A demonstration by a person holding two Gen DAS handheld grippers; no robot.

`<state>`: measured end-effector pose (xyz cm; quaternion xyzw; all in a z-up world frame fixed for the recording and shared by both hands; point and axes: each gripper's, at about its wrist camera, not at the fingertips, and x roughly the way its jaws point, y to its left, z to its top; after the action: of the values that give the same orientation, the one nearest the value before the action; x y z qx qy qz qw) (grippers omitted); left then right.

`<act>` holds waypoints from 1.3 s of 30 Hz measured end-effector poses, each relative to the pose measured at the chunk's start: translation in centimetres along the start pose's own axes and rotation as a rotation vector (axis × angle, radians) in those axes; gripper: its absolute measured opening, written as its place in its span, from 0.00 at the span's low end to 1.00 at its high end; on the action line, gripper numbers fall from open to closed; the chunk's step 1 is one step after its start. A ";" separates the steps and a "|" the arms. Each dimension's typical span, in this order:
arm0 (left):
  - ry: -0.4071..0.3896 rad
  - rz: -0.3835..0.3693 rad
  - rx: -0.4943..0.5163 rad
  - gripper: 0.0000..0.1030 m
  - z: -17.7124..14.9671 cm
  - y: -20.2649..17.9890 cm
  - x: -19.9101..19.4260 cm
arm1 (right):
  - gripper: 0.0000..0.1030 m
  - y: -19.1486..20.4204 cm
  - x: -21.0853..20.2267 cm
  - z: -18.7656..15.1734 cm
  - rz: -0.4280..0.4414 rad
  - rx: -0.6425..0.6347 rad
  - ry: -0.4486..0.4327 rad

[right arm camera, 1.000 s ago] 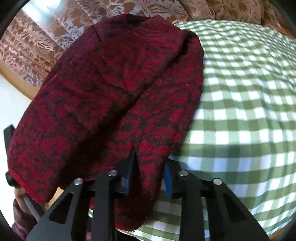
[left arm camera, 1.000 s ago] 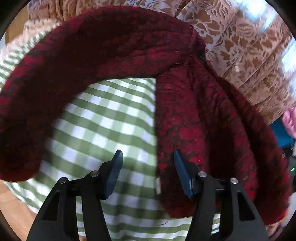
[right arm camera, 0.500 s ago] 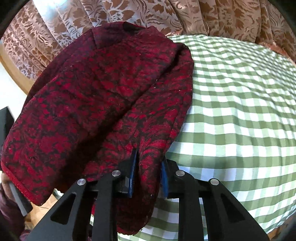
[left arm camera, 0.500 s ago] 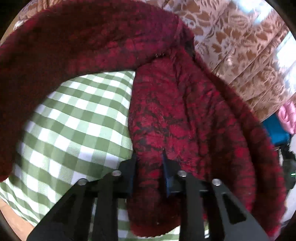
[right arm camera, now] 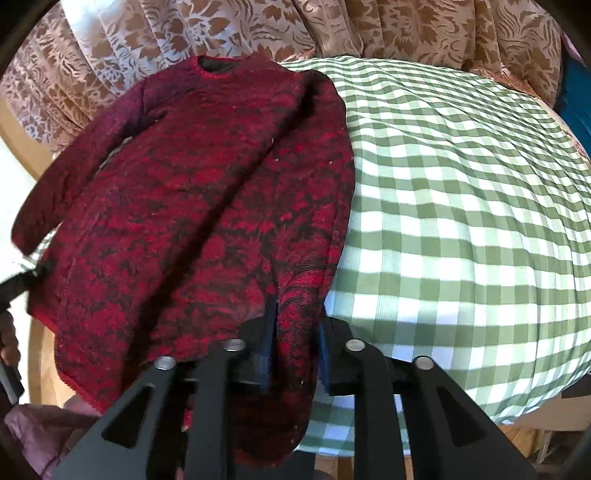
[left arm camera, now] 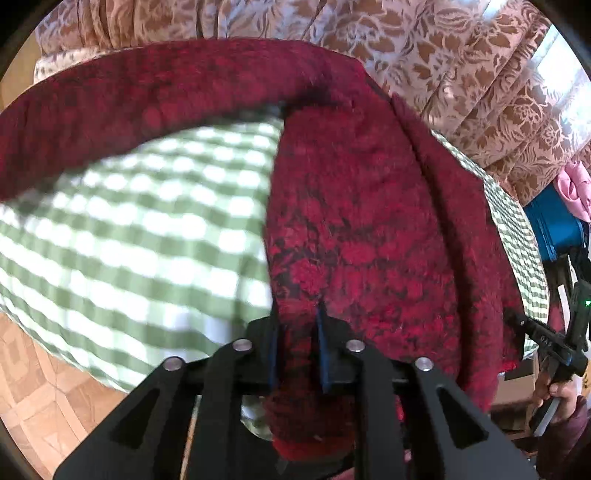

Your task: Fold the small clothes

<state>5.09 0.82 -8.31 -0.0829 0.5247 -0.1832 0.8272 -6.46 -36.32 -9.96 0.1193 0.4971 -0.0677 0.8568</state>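
Note:
A dark red patterned sweater (right arm camera: pixel 207 206) lies stretched over a round table with a green checked cloth (right arm camera: pixel 461 206), neck toward the curtain. My right gripper (right arm camera: pixel 295 332) is shut on the sweater's hem at its right side. My left gripper (left arm camera: pixel 295 328) is shut on the sweater (left arm camera: pixel 369 229) at its other lower corner, and one sleeve (left arm camera: pixel 147 103) arcs across the cloth (left arm camera: pixel 147 229) in the left wrist view. The hem is lifted slightly off the table edge.
Brown floral curtains (right arm camera: pixel 258 29) hang behind the table. A blue object (left arm camera: pixel 554 225) and pink cloth (left arm camera: pixel 576 184) sit at the right. Tiled floor (left arm camera: pixel 33 387) shows below the table edge. The right gripper's handle (left arm camera: pixel 554 343) shows in the left wrist view.
My left gripper closed on the sweater's lower corner. Both grippers drew back and up, pulling the sweater straighter; more of it and the neck now show.

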 end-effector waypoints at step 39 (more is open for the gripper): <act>-0.156 0.121 0.043 0.55 2.1 -1.6 -0.7 | 0.86 -22.1 -4.0 17.9 0.421 0.720 -0.482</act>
<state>6.40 -0.48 -6.23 -0.0471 0.4586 -0.1370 0.8767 1.33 -62.46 -0.92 0.4875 0.1945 -0.0863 0.8468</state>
